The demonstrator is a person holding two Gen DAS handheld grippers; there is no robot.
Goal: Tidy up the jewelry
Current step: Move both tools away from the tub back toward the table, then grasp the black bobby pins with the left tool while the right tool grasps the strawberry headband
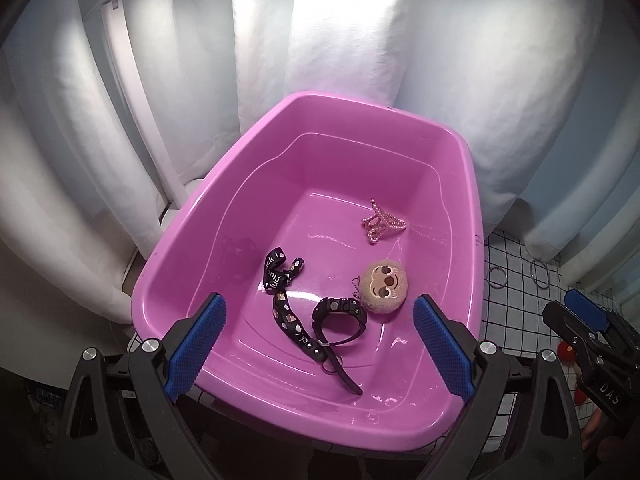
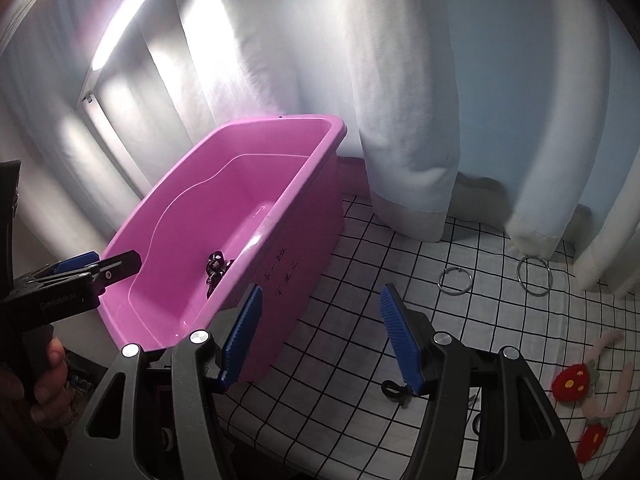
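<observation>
Inside the glossy pink tub (image 1: pixel 256 168), the left view alone shows a beaded crown (image 1: pixel 382 224), fuzzy round charm (image 1: pixel 385 286) and black watch (image 1: pixel 340 316). Both grippers (image 1: pixel 318 350) (image 2: pixel 318 334) gape empty; two metal rings (image 2: pixel 534 274) lie on the checked cloth (image 2: pixel 360 280).

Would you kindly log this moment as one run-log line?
left gripper: open, empty, above pink tub | right gripper: open, empty, above grid cloth | two rings on cloth

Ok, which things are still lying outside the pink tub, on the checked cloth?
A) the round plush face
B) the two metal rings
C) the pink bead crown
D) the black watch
B: the two metal rings lie on the checked cloth beside the pink tub; the watch, crown and plush face are inside it.
</observation>
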